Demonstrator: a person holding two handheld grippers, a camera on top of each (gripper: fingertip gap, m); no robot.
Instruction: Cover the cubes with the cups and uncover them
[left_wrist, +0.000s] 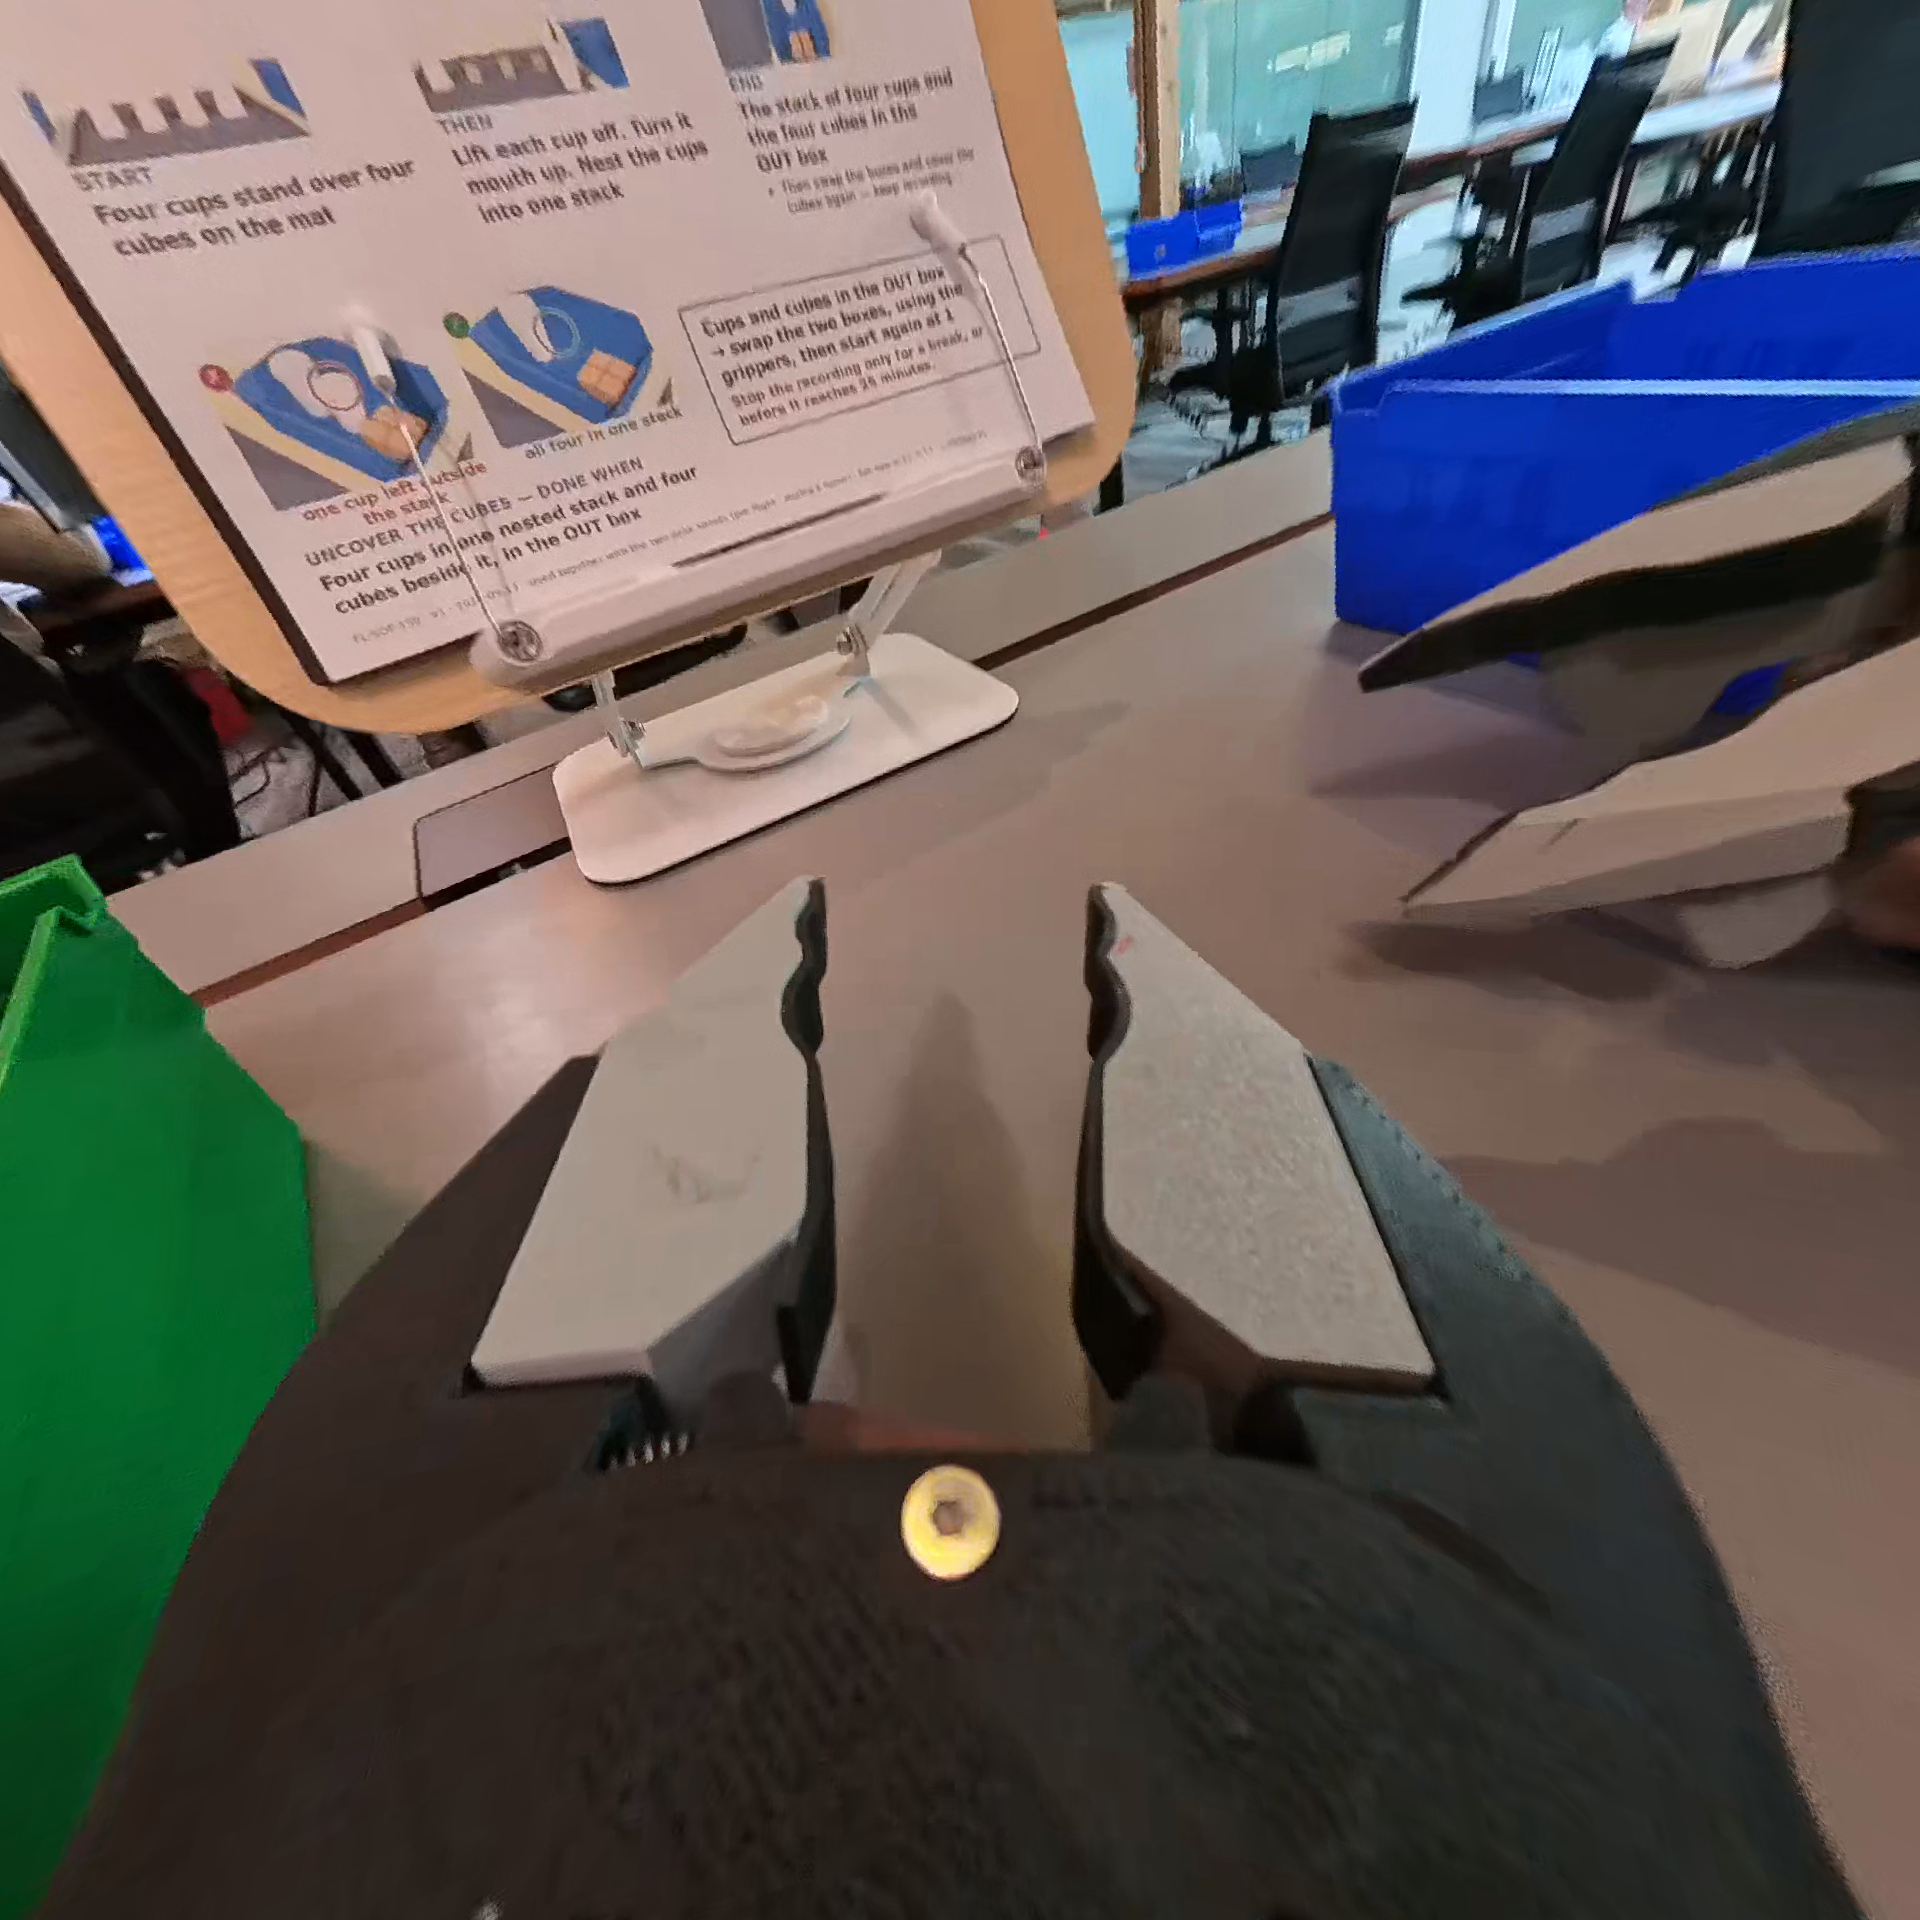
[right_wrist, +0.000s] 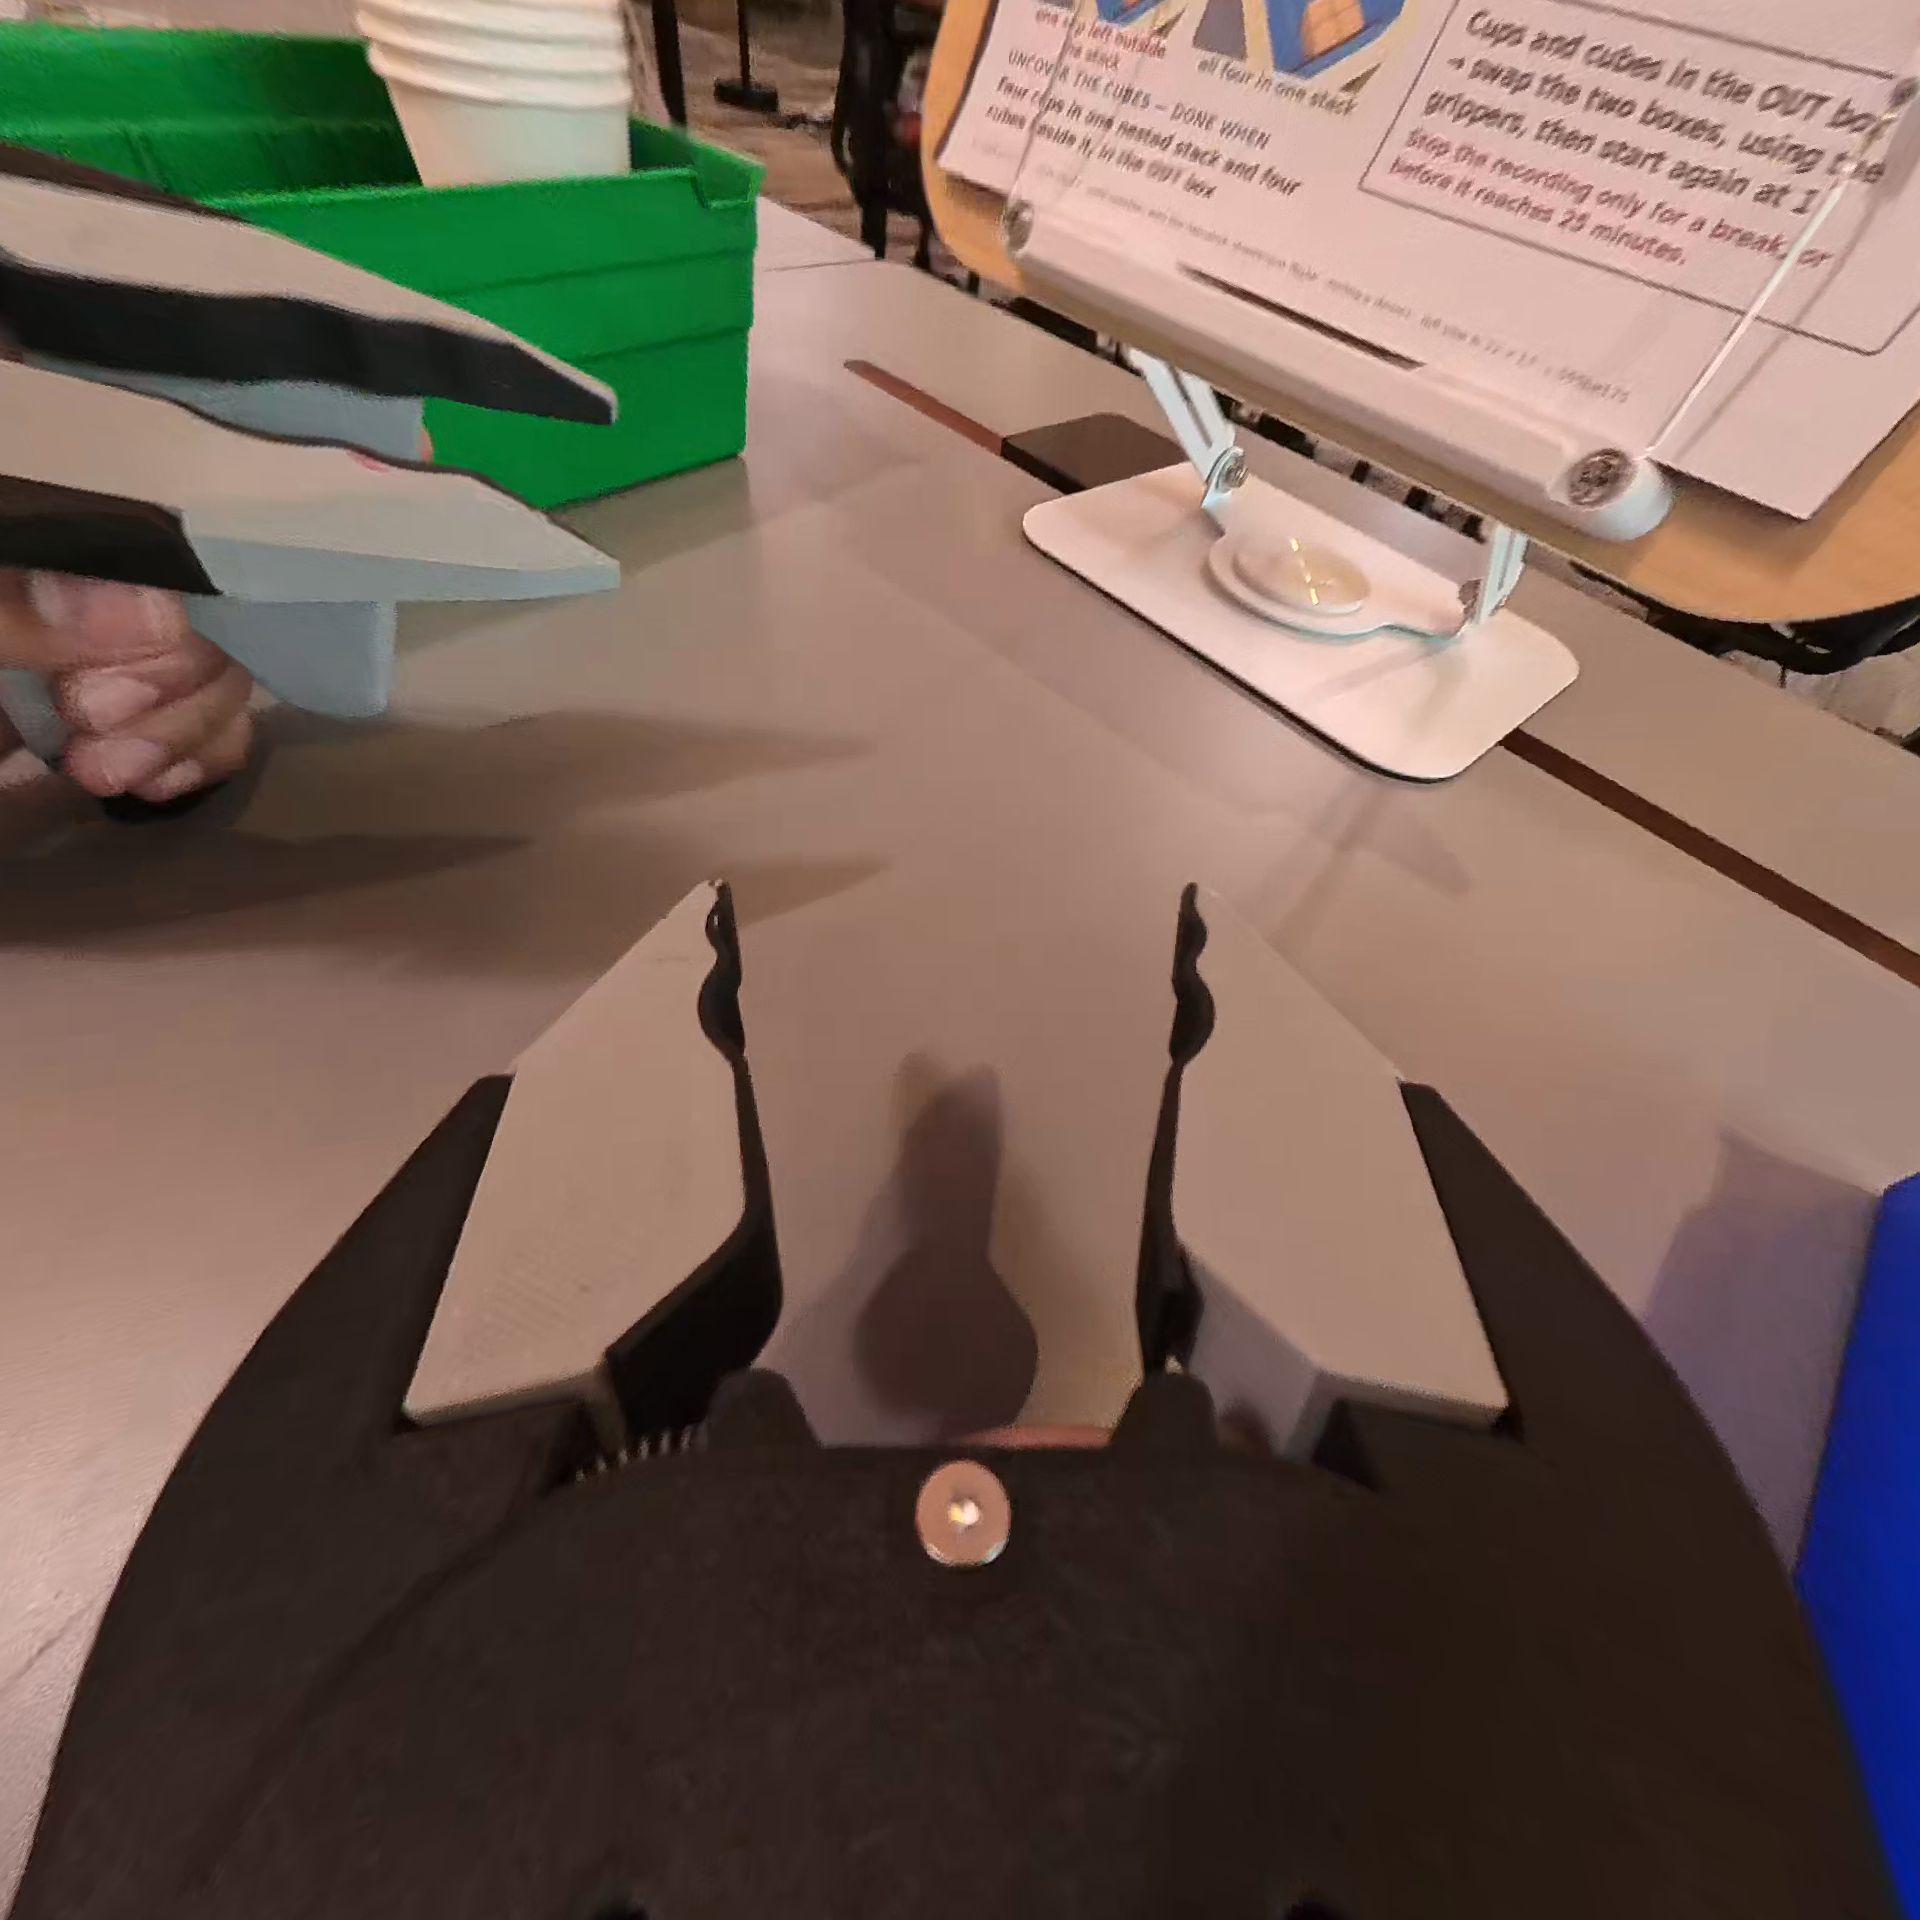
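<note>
Two grippers noted, both held low over bare tabletop. Left gripper (left_wrist: 954, 904) spread partway, nothing between the grey fingers (left_wrist: 717, 1122). Right gripper (right_wrist: 954, 904) spread wider, likewise bare between the fingers (right_wrist: 613, 1174). One hand (right_wrist: 145, 696) seen wrapped on the left gripper's handle.

Two bins counted: one green bin (right_wrist: 592, 270) at the left, one blue bin (left_wrist: 1558, 457) at the right, well apart across the table. One stack of white paper cups (right_wrist: 509, 94) stood upright, mouth up, inside the green bin; several nested rims visible, exact count not readable, top cut off by the frame edge. Cubes not seen in either view.

One white document stand (left_wrist: 790, 748) beyond the grippers, between the bins, carrying one printed instruction sheet (left_wrist: 540, 291) on a tan backing board.

Table (right_wrist: 935, 727) grey-brown, smooth, matt, crossed by a dark seam (right_wrist: 925, 400). Further off: office room, several black chairs (left_wrist: 1340, 229), long desks, glass partitions.
</note>
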